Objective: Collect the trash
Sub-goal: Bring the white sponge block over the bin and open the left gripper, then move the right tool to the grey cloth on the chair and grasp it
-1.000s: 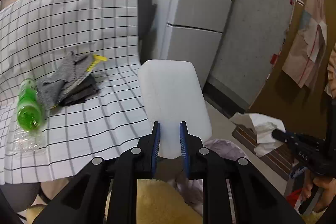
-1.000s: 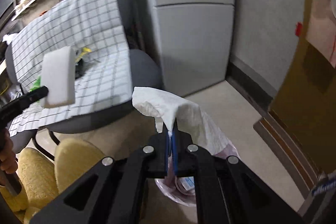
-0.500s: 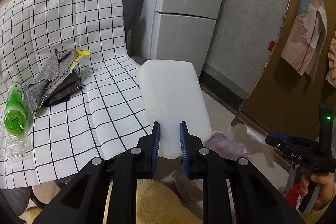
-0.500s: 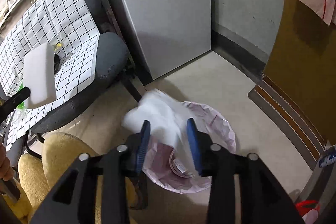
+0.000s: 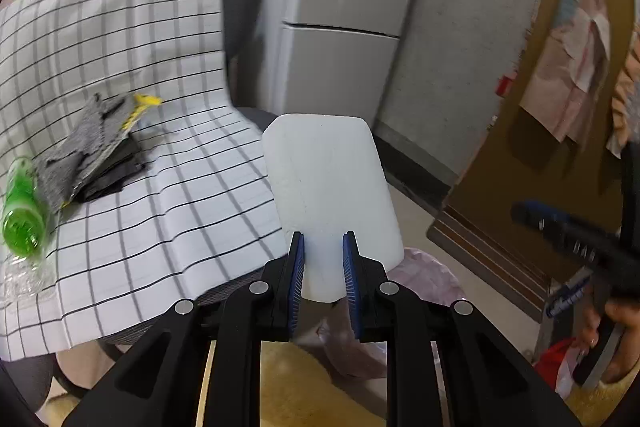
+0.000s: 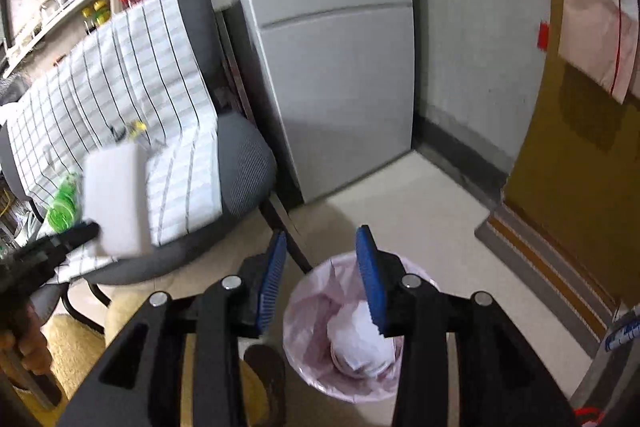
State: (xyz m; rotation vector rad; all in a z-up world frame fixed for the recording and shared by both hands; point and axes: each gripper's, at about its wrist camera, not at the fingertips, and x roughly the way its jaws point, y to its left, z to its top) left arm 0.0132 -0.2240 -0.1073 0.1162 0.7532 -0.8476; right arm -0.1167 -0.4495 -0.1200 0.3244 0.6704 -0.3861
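Note:
My left gripper [image 5: 323,239] is shut on a white foam block [image 5: 328,179], which stands upright between the blue pads, beside the chair seat. In the right wrist view the block [image 6: 114,199] hangs to the left of the bin. My right gripper [image 6: 322,239] is open with nothing between its fingers, just above a trash bin [image 6: 416,279] lined with a pink bag. A crumpled white tissue [image 6: 360,339] lies inside the bin. In the left wrist view the bin's pink liner [image 5: 424,275] shows below the block, and the right gripper [image 5: 532,215] is blurred at the right edge.
A grey office chair [image 6: 244,163] draped with a checked cloth [image 5: 160,207] holds a green bottle [image 5: 20,219], a clear wrapper [image 5: 20,275] and grey cloths [image 5: 88,155]. A grey fridge [image 6: 332,67] stands behind it, a brown door [image 6: 580,167] at right. Yellow fluffy fabric [image 5: 300,387] lies below the grippers.
The right gripper opened and let go of the white tissue, which dropped into the bin. The left gripper kept its hold on the foam block and shifted only slightly.

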